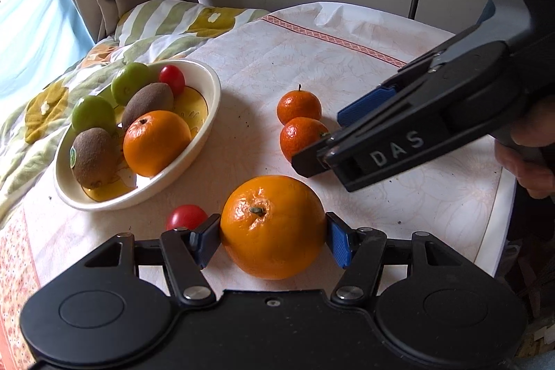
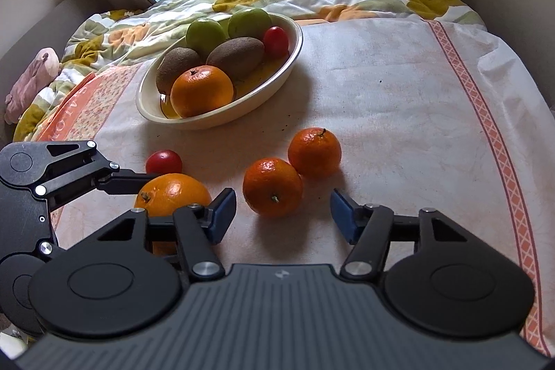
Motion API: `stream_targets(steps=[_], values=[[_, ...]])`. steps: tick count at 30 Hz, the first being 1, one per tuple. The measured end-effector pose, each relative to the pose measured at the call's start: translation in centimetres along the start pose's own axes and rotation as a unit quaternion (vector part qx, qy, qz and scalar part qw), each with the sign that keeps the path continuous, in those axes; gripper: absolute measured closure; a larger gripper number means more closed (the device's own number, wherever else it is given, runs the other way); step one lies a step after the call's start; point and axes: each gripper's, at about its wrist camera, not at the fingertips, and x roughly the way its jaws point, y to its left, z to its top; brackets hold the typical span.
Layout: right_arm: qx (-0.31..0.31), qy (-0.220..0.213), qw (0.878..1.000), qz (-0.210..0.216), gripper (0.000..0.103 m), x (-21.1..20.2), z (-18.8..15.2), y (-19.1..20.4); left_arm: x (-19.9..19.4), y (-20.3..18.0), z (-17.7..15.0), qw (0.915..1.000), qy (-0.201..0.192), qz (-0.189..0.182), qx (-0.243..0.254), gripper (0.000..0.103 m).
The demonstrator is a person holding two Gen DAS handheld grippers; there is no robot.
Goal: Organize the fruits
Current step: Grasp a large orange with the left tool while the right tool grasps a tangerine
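Left wrist view
- Left hand-held gripper (image 1: 273, 236): blue pads pressed on both sides of the large orange (image 1: 273, 226), which rests on the desk (image 1: 347, 58).
- Red tomato (image 1: 185, 217): just beside the left pad.
- Bowl (image 1: 208, 127): holds kiwis, green fruits, an orange and a tomato.

Right wrist view
- Right hand-held gripper (image 2: 282, 215): jaws wide, holding nothing.
- Near mandarin (image 2: 272, 187): just ahead, between the fingers, touching the far mandarin (image 2: 314, 151).
- Bowl (image 2: 222, 120): farther back on the desk.
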Motion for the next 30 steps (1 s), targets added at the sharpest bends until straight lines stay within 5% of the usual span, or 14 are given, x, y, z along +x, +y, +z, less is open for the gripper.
stream_targets(steps=[14, 30], values=[[-0.003, 0.006, 1.0, -0.009, 0.048, 1.1, 0.4, 0.9, -1.6, 1.4, -1.4, 0.9987, 0.0, 0.021, -0.046, 0.036], [-0.006, -0.018, 1.0, -0.009, 0.049, -2.1, 0.4, 3.0, -5.2, 2.8, -2.4, 0.9949, -0.017, 0.042, -0.09, 0.036]])
